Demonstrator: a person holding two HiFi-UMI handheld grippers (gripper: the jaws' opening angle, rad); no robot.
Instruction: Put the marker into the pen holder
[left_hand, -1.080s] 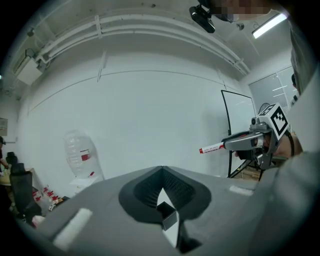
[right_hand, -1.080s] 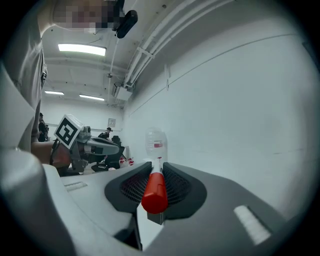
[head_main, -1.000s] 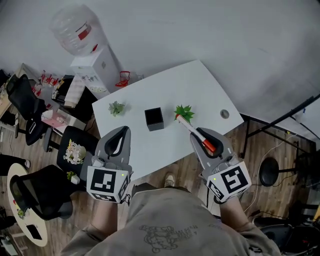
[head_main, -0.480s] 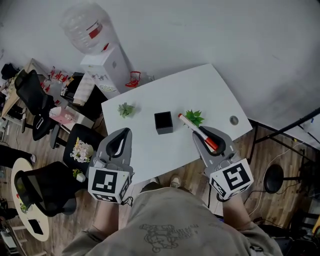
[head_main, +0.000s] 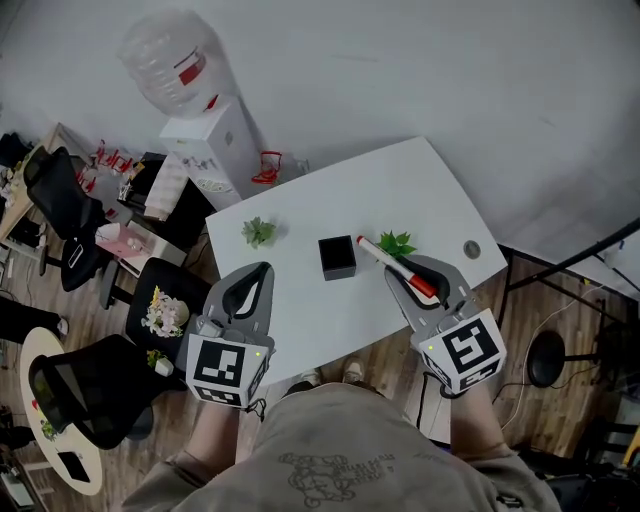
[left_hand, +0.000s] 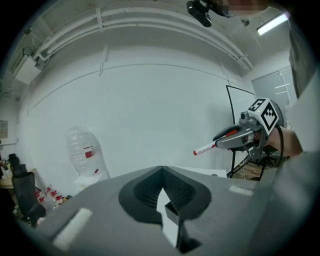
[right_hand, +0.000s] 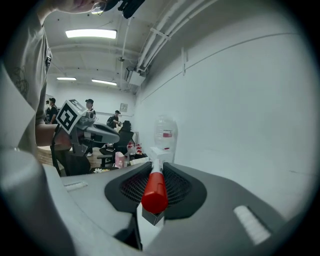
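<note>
A white surface (head_main: 400, 190) stands at an angle against a pale wall, with a water dispenser (head_main: 210, 150) carrying an upturned bottle (head_main: 165, 60) beyond its far left corner and black office chairs (head_main: 60, 205) on the wood floor to the left. Near the middle of the surface sits the black square pen holder (head_main: 337, 256), open at the top. One small green plant (head_main: 259, 232) stands toward the left corner. A second plant (head_main: 398, 243) is just to the right of the pen holder. A round cable grommet (head_main: 472, 249) is set into the top near the right corner.

The right hand-held gripper (head_main: 405, 275) is held over the near edge, its jaws pinching the marker (head_main: 385, 257). The red cap end lies back between the jaws, and the white barrel juts forward. In the head view the barrel's tip lies between the pen holder and the second plant. The marker is outside the pen holder.

The left hand-held gripper (head_main: 260, 270) hangs over the near edge toward the left, its jaws pressed together at the tips with nothing between them.
</note>
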